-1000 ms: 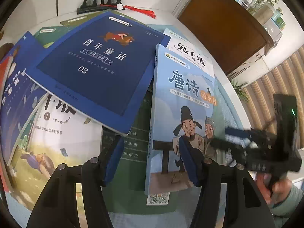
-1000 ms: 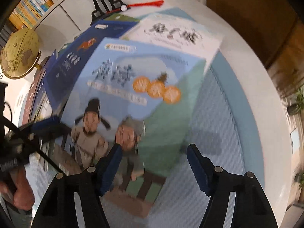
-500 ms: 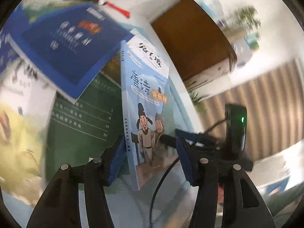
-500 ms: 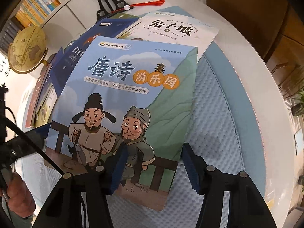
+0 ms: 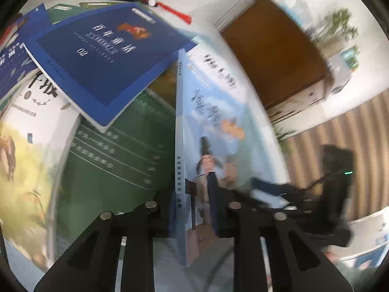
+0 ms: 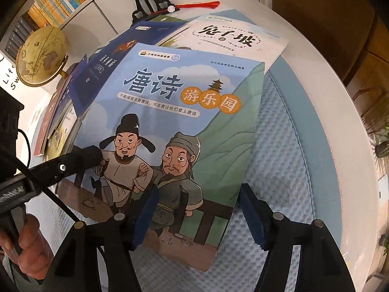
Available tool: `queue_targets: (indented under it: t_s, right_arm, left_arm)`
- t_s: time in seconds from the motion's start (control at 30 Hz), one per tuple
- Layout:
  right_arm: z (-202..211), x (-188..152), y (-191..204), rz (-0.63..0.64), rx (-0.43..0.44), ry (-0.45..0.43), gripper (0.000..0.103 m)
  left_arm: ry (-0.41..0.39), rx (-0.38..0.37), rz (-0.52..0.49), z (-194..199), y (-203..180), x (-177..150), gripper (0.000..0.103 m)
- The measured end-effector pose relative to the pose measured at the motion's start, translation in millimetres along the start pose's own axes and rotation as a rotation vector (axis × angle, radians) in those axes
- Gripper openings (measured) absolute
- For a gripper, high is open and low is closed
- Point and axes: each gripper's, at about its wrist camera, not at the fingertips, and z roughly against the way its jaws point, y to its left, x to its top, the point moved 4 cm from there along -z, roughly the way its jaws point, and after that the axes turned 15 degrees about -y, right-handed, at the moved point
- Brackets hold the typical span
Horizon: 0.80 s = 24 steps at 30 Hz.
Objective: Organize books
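My left gripper (image 5: 194,209) is shut on the spine edge of a light blue poetry book (image 5: 214,126) and holds it tilted up off the pile. In the right wrist view the same book (image 6: 170,121) shows two cartoon men on its cover, and the left gripper (image 6: 97,154) clamps its left edge. My right gripper (image 6: 197,211) is open, its fingers straddling the book's lower right corner without gripping it. A dark blue book (image 5: 107,56), a green book (image 5: 116,160) and a white book (image 6: 233,39) lie beneath.
The books lie on a blue textured mat (image 6: 279,170) on a round white table (image 6: 323,97). A globe (image 6: 41,56) and a black stand with a red tassel (image 6: 155,2) sit at the back. A brown cabinet (image 5: 272,48) stands beyond the table.
My left gripper has closed on the light blue book's spine edge and tilted it up from lying flat. My right gripper stayed open near the book's lower corner.
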Motion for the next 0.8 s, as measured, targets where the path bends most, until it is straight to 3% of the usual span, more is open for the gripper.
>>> queue_targets:
  t_s: [0.13, 0.27, 0.4, 0.47, 0.53, 0.63, 0.73, 0.8]
  right_arm:
    - [6.6, 1.5, -7.9, -0.092, 0.096, 0.012, 0.067]
    - [4.2, -0.9, -14.9, -0.150, 0.117, 0.018, 0.067]
    - [4.6, 2.6, -6.2, -0.117, 0.090, 0.018, 0.073]
    - [5.8, 4.1, -4.4, -0.113, 0.096, 0.019, 0.073]
    - [10.5, 6.0, -7.7, -0.128, 0.122, 0.018, 0.073]
    - [18.8, 3.9, -23.3, -0.220, 0.208, 0.033, 0.074]
    - [21.3, -5.8, -40.4, -0.329, 0.265, 0.033, 0.084]
    - [15.2, -15.9, -50.8, -0.430, 0.316, 0.042, 0.084]
  left_arm:
    - [-0.051, -0.056, 0.008, 17.7, -21.0, 3.7, 0.016]
    - [0.031, 0.084, -0.063, -16.0, -13.4, -7.1, 0.016]
    - [0.046, 0.083, -0.031, -33.0, -13.9, -14.4, 0.016]
    - [0.040, 0.031, 0.038, -30.8, -12.4, -12.3, 0.016]
    - [0.043, -0.069, 0.165, -26.8, -7.8, -6.9, 0.013]
    - [0.044, -0.172, 0.274, -18.7, -7.6, 0.7, 0.013]
    - [0.070, -0.221, 0.329, -20.3, -10.7, 1.3, 0.013]
    - [0.084, -0.235, 0.372, -27.1, -11.0, 1.7, 0.013]
